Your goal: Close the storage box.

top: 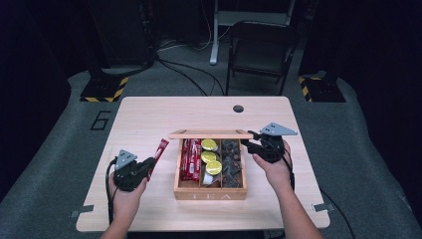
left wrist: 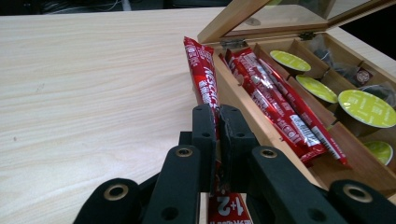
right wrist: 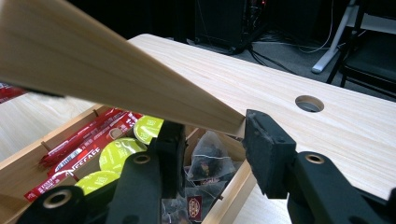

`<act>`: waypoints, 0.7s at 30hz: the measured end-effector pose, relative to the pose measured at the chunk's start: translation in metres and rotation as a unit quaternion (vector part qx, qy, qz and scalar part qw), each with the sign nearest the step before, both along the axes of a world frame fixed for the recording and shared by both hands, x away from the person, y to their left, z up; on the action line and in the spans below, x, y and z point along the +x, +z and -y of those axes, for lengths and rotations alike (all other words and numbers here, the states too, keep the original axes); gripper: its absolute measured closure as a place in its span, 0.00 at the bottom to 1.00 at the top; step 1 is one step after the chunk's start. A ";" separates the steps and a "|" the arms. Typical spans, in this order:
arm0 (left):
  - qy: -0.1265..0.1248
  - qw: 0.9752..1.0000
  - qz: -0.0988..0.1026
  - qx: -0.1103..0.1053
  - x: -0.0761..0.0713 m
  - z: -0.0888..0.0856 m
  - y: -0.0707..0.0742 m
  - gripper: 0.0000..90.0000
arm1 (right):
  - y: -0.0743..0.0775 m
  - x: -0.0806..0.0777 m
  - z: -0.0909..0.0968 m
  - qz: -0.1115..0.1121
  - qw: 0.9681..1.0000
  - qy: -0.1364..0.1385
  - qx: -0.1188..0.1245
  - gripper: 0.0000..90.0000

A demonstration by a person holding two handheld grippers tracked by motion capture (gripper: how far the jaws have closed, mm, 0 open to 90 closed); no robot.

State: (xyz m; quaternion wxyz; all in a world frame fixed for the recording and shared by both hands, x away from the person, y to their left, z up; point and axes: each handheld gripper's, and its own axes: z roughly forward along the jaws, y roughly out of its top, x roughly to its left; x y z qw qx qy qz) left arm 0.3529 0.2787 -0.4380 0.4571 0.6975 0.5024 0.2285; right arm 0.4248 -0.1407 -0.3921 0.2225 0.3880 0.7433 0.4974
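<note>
**Red sachet pinched at the box's edge while the lid was propped**

Red foil caught the light first: a long, thin sachet [left wrist: 201,77] lay pinched in the left gripper [left wrist: 217,122], whose two black jaws were closed flat on it about midway along its length. Its far end reached toward the hinge corner of the wooden tea box [top: 210,195], and the stick ran just beside the box's left wall, outside it. More red sachets [left wrist: 275,105] of the same kind lay in the box's left compartment, green-topped capsules [top: 209,157] in the middle one, and clear pyramid tea bags [right wrist: 208,158] in the right one.

The right gripper [right wrist: 210,135] stood at the right end of the raised lid [right wrist: 107,77]. Its jaws were parted, one on either side of the lid's wooden edge, which rested against the right jaw. Whether they pressed on it at all could not be told; the gap looked wider than the wood.

The sachet would likely handle as light and limp, the foil slick and easily creased, so a firm hold near the middle, as here, seemed the way to keep it from drooping or sliding out. The lid, a wooden frame with a glass pane, was stiff and best taken by the frame's edge rather than the glass. If released, it could drop onto the box.

The pale wooden table [top: 149,114] around the box was otherwise bare.
</note>
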 end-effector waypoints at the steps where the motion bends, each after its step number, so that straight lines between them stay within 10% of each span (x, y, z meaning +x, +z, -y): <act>1: 0.002 1.000 -0.001 -0.002 0.000 -0.001 -0.002 0.95 | 0.000 0.000 0.000 0.002 1.000 0.002 -0.001 0.65; 21: 0.036 0.999 -0.012 0.000 0.006 -0.025 -0.016 0.95 | -0.002 -0.002 0.000 -0.001 1.000 -0.001 0.000 0.65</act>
